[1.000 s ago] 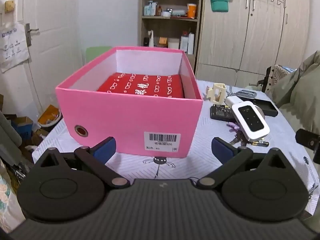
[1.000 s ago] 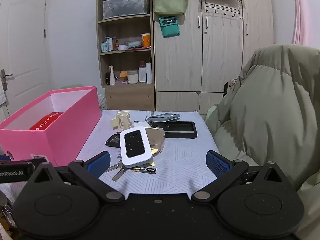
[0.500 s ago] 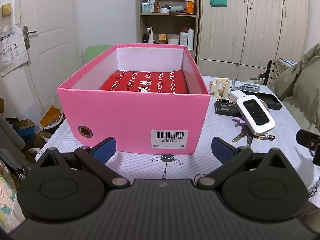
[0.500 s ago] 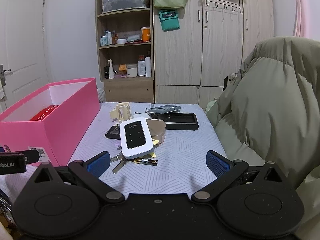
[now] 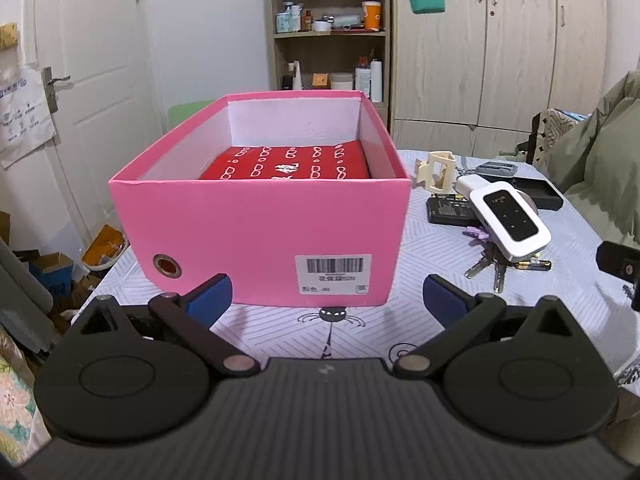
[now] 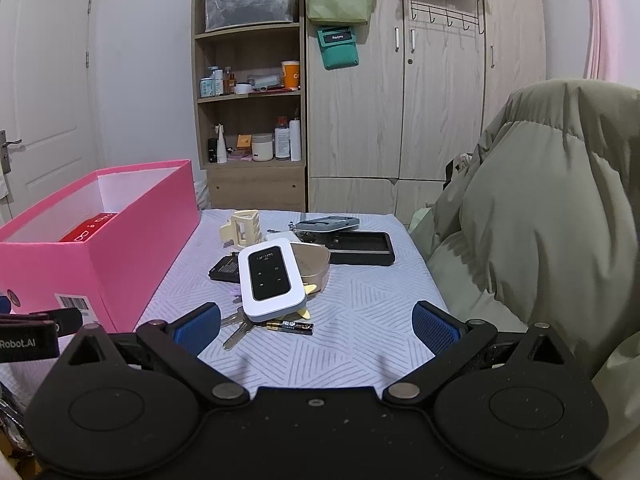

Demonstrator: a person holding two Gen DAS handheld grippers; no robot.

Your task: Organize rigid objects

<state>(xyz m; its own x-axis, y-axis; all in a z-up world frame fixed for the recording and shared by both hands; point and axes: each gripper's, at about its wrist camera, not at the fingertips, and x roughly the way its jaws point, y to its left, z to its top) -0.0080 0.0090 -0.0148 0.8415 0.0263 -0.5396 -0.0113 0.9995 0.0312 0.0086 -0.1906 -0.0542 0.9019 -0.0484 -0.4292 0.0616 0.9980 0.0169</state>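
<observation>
Both the left gripper [image 5: 327,298] and right gripper [image 6: 316,324] gape empty over the patterned tablecloth [image 6: 360,320] before wooden wardrobes [image 6: 436,100].

Both views were evenly and fairly brightly lit by soft indoor light from above, with no hard glare. The pink box [image 5: 260,232] cast only a faint shadow on the tablecloth [image 6: 360,320] at its base. Fisheye distortion bent the door [image 5: 100,60] and wardrobe [image 6: 440,100] toward 9 and 3 o'clock, with dark corners at 11 and 1 o'clock in the right view. Focus was sharp mid-frame.
</observation>
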